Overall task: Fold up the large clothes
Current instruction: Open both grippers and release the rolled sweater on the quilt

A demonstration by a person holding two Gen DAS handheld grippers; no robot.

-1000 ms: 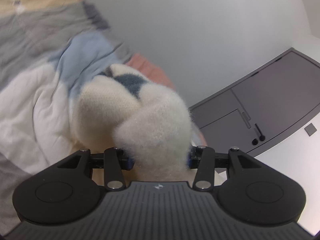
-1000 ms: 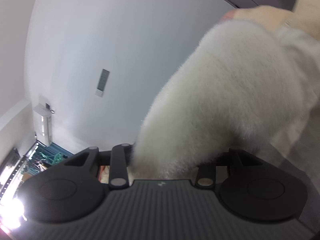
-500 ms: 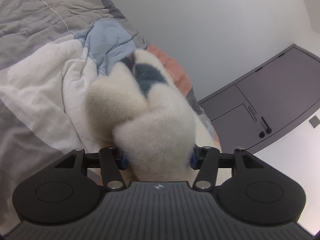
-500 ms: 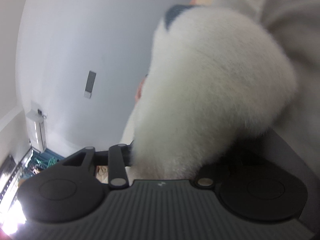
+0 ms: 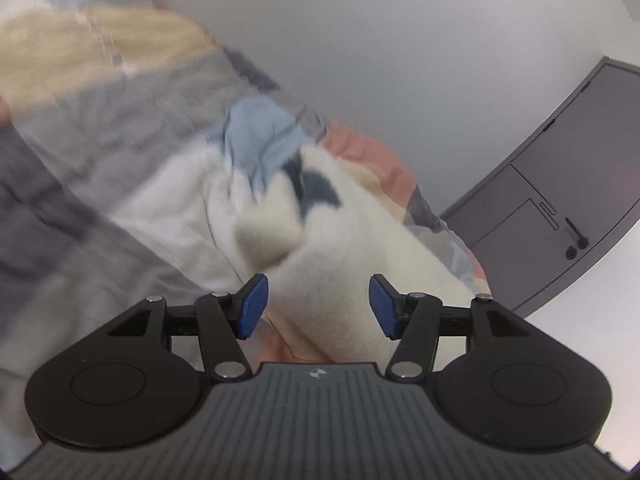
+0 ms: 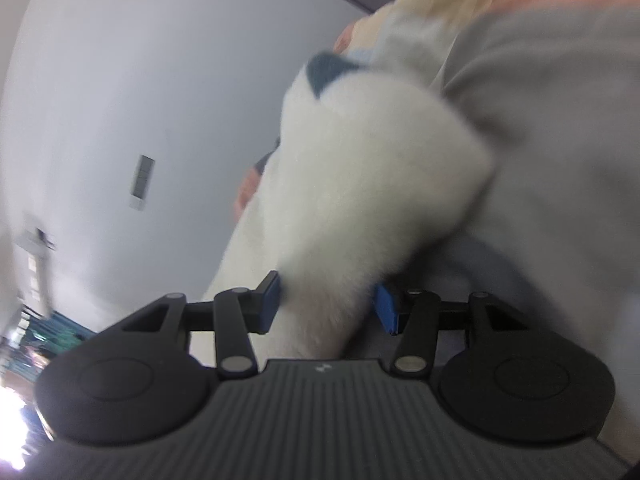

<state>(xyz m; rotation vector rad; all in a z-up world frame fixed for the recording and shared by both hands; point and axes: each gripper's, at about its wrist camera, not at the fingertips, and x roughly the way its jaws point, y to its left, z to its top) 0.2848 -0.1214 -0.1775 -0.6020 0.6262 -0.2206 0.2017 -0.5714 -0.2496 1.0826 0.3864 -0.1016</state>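
Observation:
A fluffy cream fleece garment (image 5: pixel 340 248) with a dark blue patch lies bunched on the patchwork quilt (image 5: pixel 120 128). My left gripper (image 5: pixel 316 306) is open around its near end. Both blue pads (image 5: pixel 252 306) show, and each stands a little clear of the fleece. In the right wrist view the same garment (image 6: pixel 360 160) rises from between the fingers of my right gripper (image 6: pixel 326 304). Those jaws stand apart, and the fluff only brushes the blue pads (image 6: pixel 272 300) without being squeezed. The grey quilt (image 6: pixel 540 120) lies behind it. Both views are blurred by motion.
A pale wall (image 5: pixel 400 60) runs along the far side of the bed. A grey wardrobe door (image 5: pixel 560 200) stands at the right. A wall switch panel (image 6: pixel 142 182) shows in the right wrist view, with a bright cluttered area (image 6: pixel 24 344) at the lower left.
Both grippers' jaws have widened, so the blue pads, buried in the fleece before, now show. The left view has swung across the bed and the fleece has sunk onto the quilt.

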